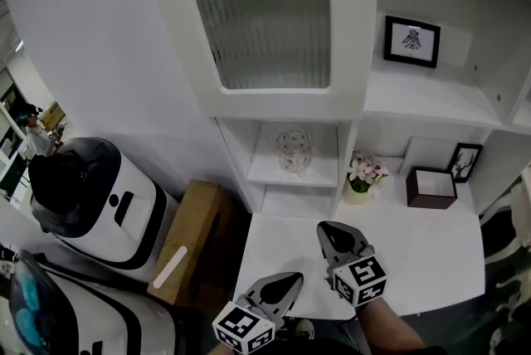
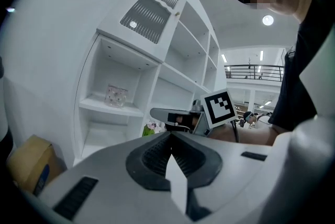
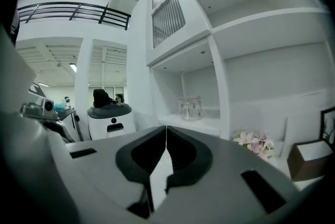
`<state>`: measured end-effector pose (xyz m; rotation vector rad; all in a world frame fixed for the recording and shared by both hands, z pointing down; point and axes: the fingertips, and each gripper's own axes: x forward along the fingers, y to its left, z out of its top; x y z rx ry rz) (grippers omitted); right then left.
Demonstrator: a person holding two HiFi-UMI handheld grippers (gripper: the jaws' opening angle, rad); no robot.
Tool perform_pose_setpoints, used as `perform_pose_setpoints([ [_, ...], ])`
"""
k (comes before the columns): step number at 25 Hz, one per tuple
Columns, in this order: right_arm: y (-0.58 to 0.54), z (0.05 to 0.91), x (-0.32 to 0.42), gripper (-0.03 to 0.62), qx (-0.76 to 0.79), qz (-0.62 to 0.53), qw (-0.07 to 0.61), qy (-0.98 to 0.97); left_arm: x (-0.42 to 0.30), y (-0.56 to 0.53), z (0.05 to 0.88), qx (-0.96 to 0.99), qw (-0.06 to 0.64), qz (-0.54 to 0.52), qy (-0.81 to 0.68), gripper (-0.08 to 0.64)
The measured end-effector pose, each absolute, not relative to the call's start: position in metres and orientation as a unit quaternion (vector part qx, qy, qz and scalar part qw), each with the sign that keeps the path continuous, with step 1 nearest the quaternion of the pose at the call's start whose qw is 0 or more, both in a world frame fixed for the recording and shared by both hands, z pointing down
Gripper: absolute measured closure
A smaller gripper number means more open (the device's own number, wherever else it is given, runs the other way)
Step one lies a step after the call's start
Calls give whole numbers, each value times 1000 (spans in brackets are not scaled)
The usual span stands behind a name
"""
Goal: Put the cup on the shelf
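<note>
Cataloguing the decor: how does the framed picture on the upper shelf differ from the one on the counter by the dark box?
The upper picture is wider than tall and looks larger; the counter picture is taller than wide and looks smaller. The upper picture stands alone on its shelf; the counter picture stands beside the dark box. Both have black frames around a dark drawing on white.

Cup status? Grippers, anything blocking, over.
Left hand-held gripper shut, empty; right hand-held gripper shut, empty. Cup upright on the shelf, clear of both. Nothing in the way; flowers apart on the counter.
</note>
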<state>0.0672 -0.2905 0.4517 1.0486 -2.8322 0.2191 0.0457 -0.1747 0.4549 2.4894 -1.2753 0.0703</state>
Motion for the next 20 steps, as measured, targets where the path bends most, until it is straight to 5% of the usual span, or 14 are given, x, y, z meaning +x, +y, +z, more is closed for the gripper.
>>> perform_pose_setpoints([
  [20, -216, 465, 22, 588, 349, 96, 72, -929, -17, -118, 458, 871, 186, 11, -456, 555],
])
